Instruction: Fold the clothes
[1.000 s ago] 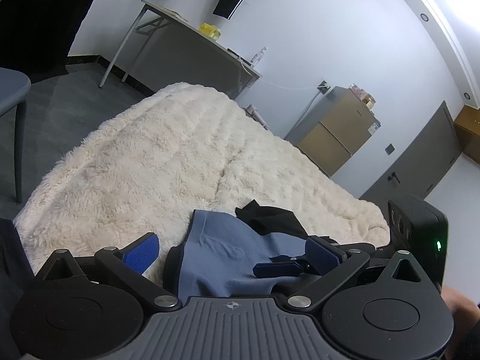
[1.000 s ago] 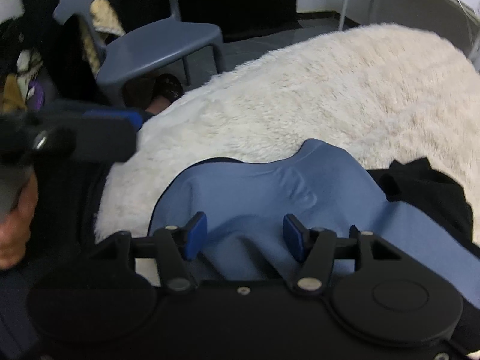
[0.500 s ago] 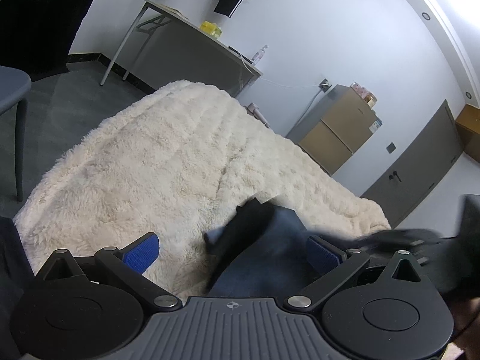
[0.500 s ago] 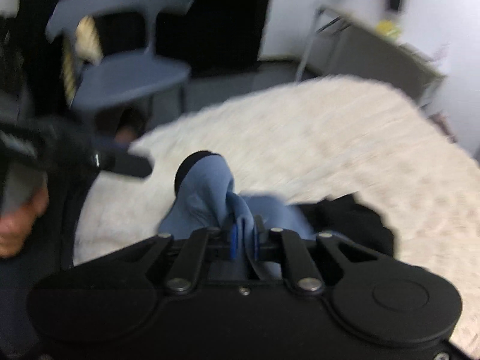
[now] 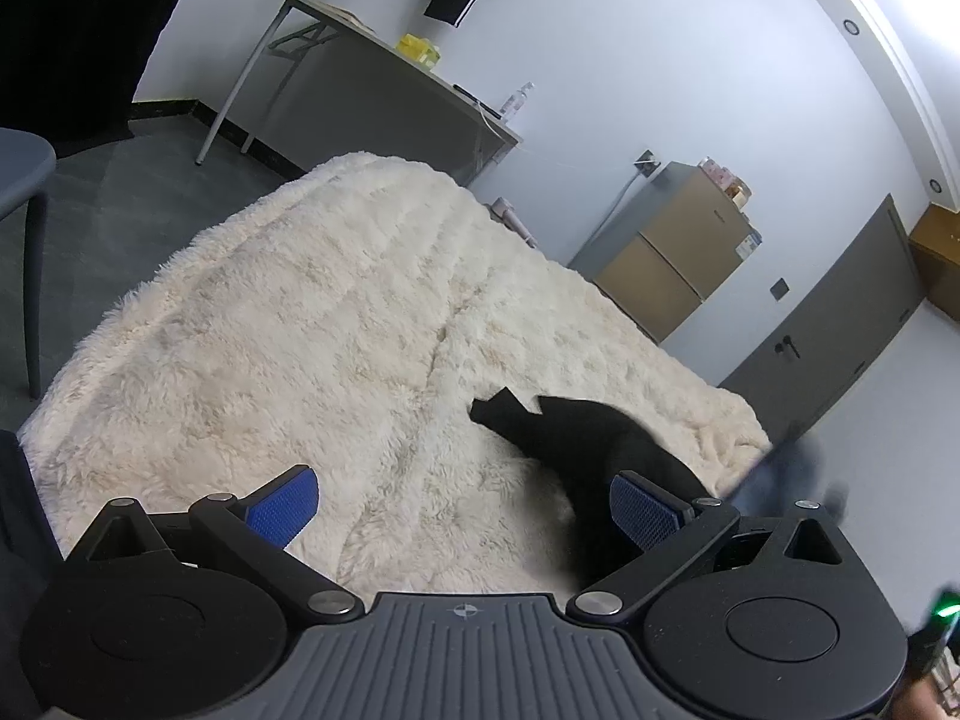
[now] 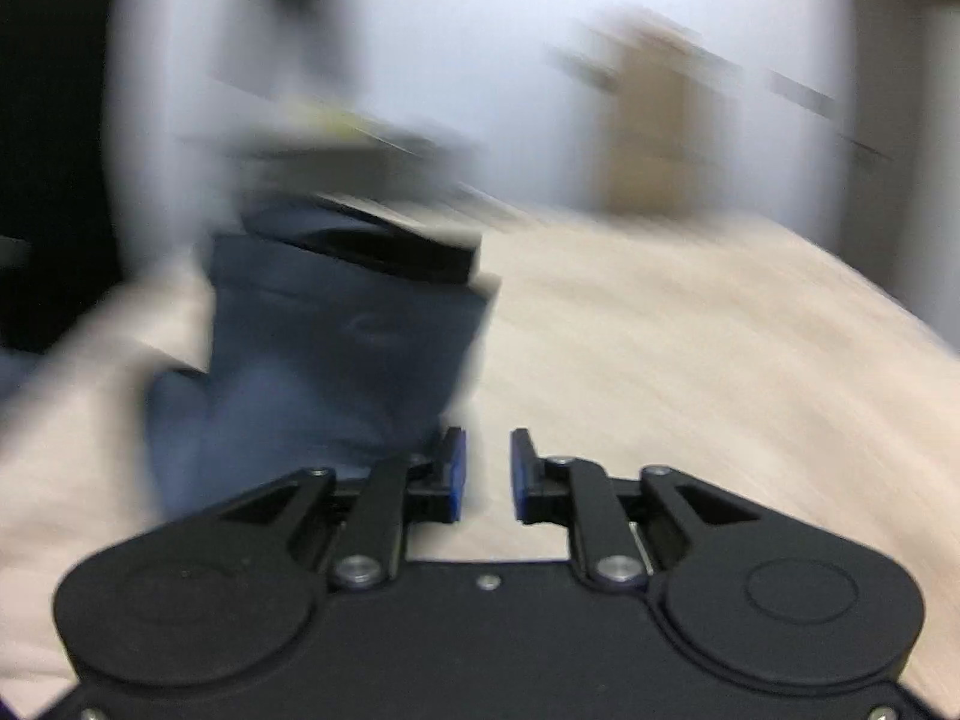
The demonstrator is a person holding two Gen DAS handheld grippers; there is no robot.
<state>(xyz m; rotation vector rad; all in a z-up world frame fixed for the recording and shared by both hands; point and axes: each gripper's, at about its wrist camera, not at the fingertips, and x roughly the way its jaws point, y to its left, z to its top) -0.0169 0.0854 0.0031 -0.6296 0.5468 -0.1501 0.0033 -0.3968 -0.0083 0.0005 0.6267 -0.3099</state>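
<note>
A blue garment (image 6: 324,354) with a black band lies bunched just ahead and left of my right gripper (image 6: 486,474); that view is heavily blurred. The right jaws stand a little apart with nothing between them, the cloth touching the outer side of the left finger (image 6: 453,468). A black garment (image 5: 576,438) lies on the cream fluffy blanket (image 5: 312,324) in the left wrist view, by the right pad. My left gripper (image 5: 462,501) is wide open and empty, low over the blanket.
A grey desk (image 5: 384,84) stands against the far wall. A brown cabinet (image 5: 678,252) and a grey door (image 5: 840,324) are at the right. A grey chair (image 5: 24,180) stands at the left edge on the dark floor.
The right gripper shut on the blue garment, swung it away from the left gripper's front, and its jaws have now parted. The blue cloth has left the left wrist view, uncovering the black garment.
</note>
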